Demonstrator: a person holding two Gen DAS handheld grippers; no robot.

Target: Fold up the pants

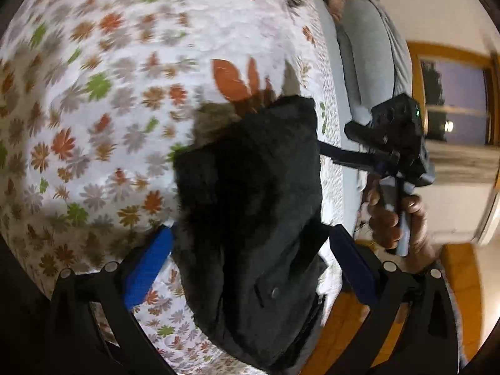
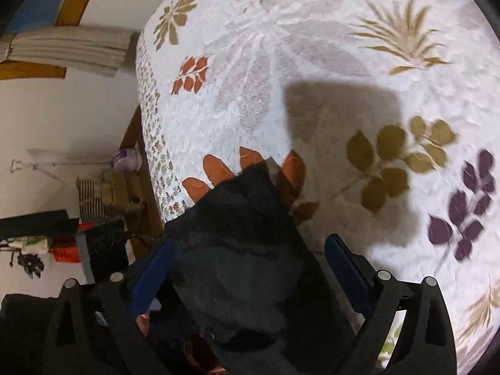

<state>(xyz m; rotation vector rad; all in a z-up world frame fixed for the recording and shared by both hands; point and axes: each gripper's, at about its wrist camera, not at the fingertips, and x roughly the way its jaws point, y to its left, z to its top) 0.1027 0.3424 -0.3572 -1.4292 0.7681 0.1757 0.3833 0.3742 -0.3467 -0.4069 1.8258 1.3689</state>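
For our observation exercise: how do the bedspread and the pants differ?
The bedspread is white with coloured flowers and leaves; the pants are plain dark. The bedspread lies spread wide and flat; the pants sit bunched in a small folded heap on it. Both are soft cloth.

Cloth, plastic and wood, mostly matt

The pants (image 1: 250,206) are dark, soft cloth with a faintly napped, matt surface and a small dull metal-looking button (image 1: 275,292). The bedspread (image 1: 109,93) under them is white quilted cloth, puckered and textured, printed with matt flowers and leaves. The left gripper (image 1: 250,268) has matt black plastic arms with round, silvery rivets and blue, smooth plastic pads (image 1: 147,265); the right gripper (image 2: 247,278) is built of the same black and blue plastic. The window frame (image 1: 450,50) is warm, slightly glossy wood. The wall (image 2: 62,109) is smooth and pale. A folded curtain (image 2: 68,48) looks like ribbed, beige cloth.
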